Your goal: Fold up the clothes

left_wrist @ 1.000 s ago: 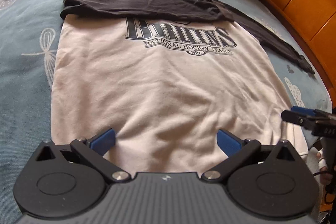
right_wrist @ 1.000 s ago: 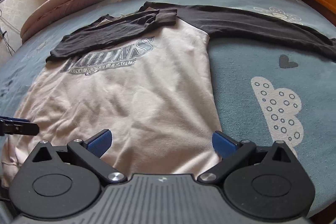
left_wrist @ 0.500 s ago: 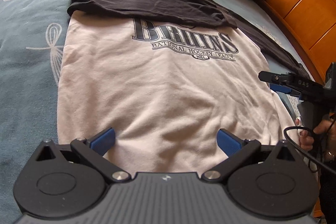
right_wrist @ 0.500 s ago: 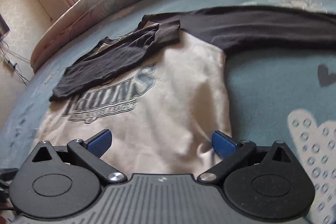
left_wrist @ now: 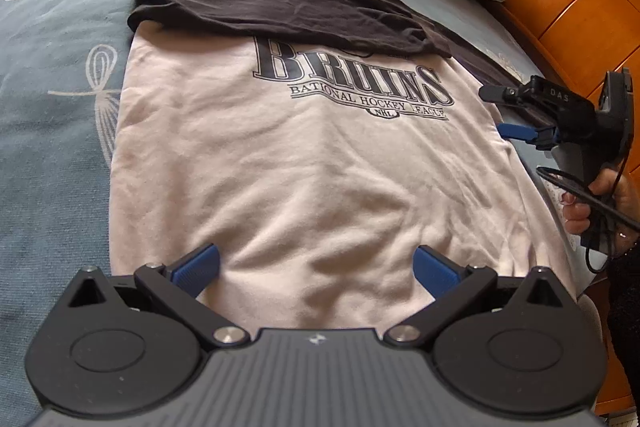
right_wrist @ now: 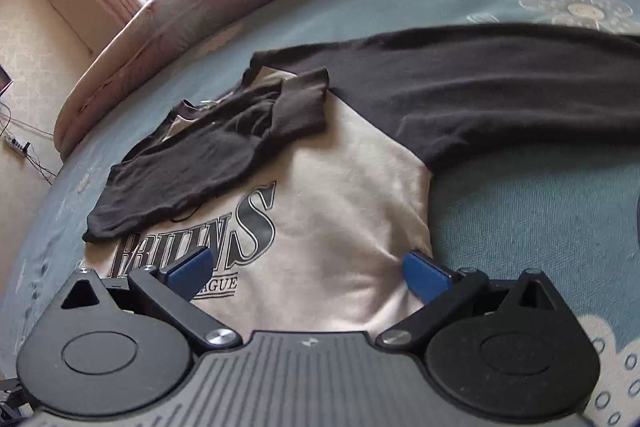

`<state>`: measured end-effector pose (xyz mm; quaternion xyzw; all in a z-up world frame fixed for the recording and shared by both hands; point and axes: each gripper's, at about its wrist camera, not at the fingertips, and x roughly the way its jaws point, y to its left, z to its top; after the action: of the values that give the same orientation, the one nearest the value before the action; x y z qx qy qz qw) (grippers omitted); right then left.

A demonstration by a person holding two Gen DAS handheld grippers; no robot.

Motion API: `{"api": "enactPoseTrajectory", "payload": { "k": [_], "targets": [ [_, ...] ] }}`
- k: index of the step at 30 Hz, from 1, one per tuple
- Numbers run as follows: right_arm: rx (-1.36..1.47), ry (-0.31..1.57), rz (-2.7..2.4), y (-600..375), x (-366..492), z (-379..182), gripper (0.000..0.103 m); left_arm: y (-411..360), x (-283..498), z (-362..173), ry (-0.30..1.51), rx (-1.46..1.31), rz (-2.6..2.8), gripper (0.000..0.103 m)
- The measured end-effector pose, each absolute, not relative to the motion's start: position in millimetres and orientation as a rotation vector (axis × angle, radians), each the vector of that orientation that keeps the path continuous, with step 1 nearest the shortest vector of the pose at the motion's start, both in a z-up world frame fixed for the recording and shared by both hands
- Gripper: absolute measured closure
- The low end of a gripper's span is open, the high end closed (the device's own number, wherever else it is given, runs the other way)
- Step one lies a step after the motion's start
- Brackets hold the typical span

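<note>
Bottom of frame: our left gripper [left_wrist: 316,263], jaws spread wide and empty, hangs over the hem of the sweatshirt [left_wrist: 304,163], which lies flat, centre frame, on the bed [left_wrist: 52,131]. Our right gripper [right_wrist: 306,269], likewise wide, sits at the side seam. Upper frame: one dark sleeve [right_wrist: 208,163] is folded across the chest; the other sleeve [right_wrist: 500,95] stretches out right, likely next in.

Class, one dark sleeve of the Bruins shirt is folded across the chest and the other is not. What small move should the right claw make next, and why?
Probably advance the open right claw to the outstretched dark sleeve and grip it: that sleeve lies flat on the blue bedsheet, while the other sleeve already crosses the Bruins shirt.
</note>
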<state>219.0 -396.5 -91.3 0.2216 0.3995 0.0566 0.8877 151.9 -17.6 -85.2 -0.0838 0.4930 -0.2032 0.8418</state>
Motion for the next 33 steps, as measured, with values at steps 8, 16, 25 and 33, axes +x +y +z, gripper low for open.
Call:
{"api": "enactPoseTrajectory", "payload": {
  "k": [8,16,25,33],
  "targets": [
    [0.469,0.867,0.256,-357.4,162.7,-63.6,0.000,-21.7,153.1,-85.7,1.037,-0.152,-0.418,0.001],
    [0.297,0.950,0.245,-319.9,110.0,-86.5,0.000,-25.5,148.6,-85.0,1.038,-0.077,-0.387,0.001],
    [0.352,0.933,0.217,-321.2,82.1,-88.6,0.000,-29.7,145.8,-64.9,1.022,-0.085,-0.374,0.001],
    [0.332,0.921,0.215,-317.4,76.1,-91.8,0.000,-55.2,154.8,-75.2,1.051,-0.070,-0.420,0.001]
  ]
}}
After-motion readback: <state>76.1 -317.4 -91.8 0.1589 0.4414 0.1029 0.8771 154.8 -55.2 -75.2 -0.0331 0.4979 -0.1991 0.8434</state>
